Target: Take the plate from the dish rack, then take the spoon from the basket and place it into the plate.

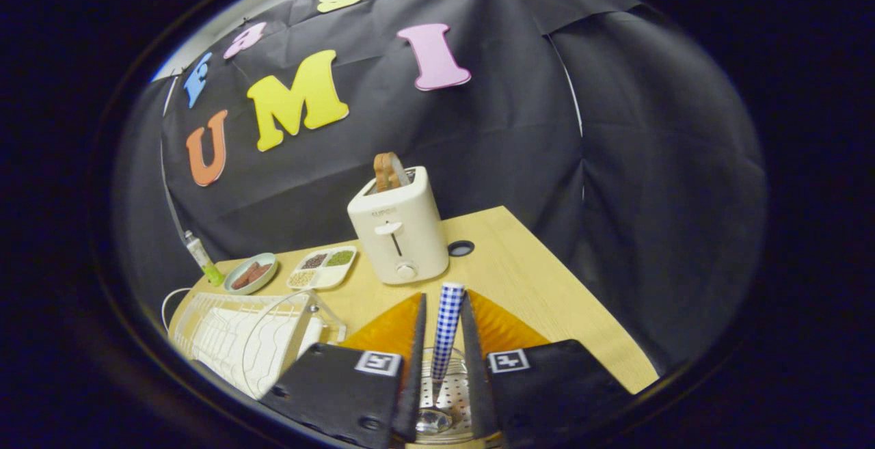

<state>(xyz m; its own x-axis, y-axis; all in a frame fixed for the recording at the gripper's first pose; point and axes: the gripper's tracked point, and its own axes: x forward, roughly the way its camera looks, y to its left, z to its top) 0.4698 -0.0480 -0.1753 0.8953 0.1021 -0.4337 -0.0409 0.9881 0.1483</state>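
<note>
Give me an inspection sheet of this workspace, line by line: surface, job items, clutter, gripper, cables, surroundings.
Surface: light wooden table with a dark round hole behind the toaster.
Job's things: spoon with checked handle upright between the fingers, over a perforated metal basket; white dish rack beside the gripper; plate cannot be told apart.
Clutter: white toaster with toast; divided tray; small dish; tube with a green cap.
Gripper: gripper closed on the spoon handle.
Cables: white cable beside the rack.
Surroundings: black cloth wall.
</note>
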